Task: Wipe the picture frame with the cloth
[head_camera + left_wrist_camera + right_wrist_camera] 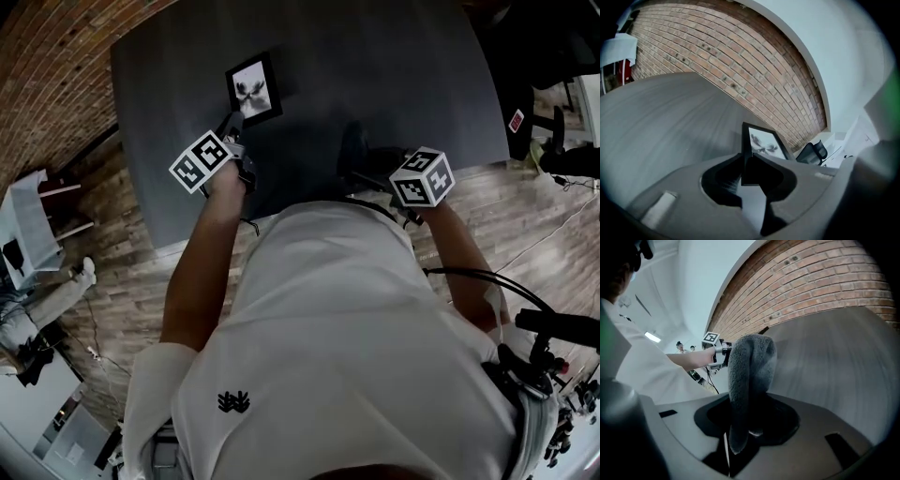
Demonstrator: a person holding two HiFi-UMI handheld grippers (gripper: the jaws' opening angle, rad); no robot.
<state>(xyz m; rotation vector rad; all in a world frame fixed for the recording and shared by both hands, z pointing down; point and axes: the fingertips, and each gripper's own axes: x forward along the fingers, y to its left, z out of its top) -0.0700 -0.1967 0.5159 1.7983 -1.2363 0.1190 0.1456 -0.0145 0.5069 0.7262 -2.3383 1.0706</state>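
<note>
The left gripper [749,163] gripped the picture frame [765,142] by its edge; the right gripper [746,425] clamped the cloth [750,364].

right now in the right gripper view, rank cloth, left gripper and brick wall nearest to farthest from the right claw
1. cloth, clamped at centre
2. left gripper, beyond the cloth, to its left
3. brick wall, farthest, across the top

1 pic frame [253,89]; 1 cloth [750,366]; 2 grippers [749,161] [745,420]
</note>
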